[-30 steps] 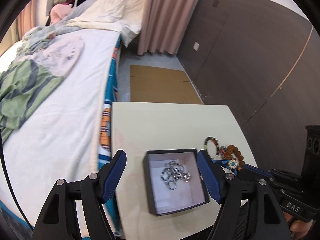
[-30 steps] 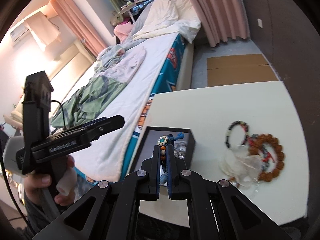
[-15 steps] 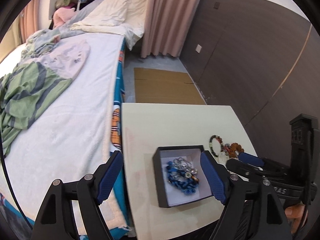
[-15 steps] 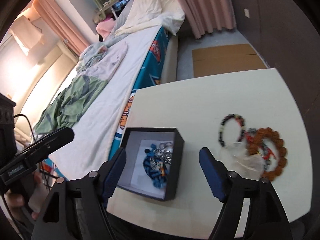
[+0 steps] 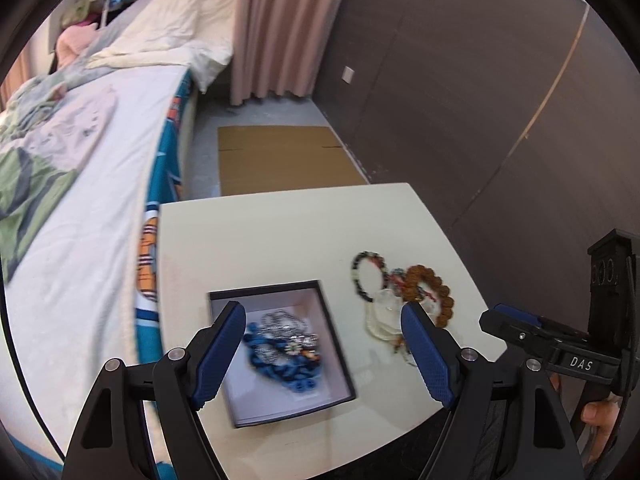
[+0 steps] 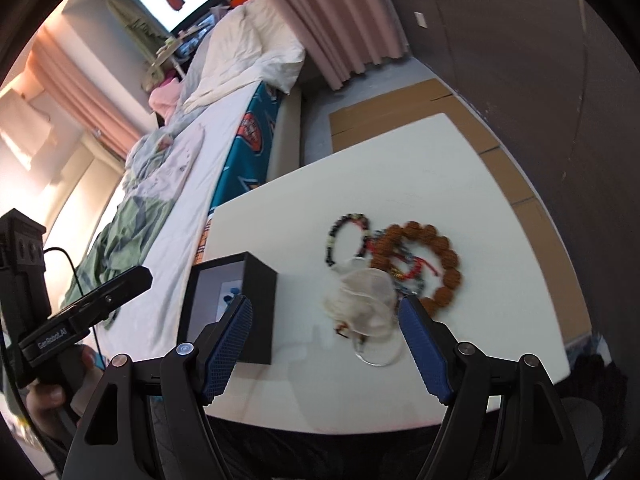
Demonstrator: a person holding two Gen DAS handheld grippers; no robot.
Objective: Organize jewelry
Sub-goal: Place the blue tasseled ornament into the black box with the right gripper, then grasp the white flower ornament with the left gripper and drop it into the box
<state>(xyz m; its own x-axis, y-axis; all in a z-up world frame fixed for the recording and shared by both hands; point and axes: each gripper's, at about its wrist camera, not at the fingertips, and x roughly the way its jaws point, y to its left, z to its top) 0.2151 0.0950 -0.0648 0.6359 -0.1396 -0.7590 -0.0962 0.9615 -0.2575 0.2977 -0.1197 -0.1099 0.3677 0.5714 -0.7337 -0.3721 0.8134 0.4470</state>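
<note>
On the table (image 5: 280, 236), the blue bracelet (image 5: 280, 364) now lies boxed; both tools, spread, have shifted toward the pile.

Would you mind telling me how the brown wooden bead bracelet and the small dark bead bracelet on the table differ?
The brown wooden bead bracelet has large, chunky reddish-brown beads, while the dark bead bracelet has much smaller, mostly black beads. The brown one forms the wider ring and lies farther from the black box; the dark one lies nearer it. Red cord crosses the brown ring's middle; the dark ring's middle shows mostly bare table. Both lie flat, outside the box.
</note>
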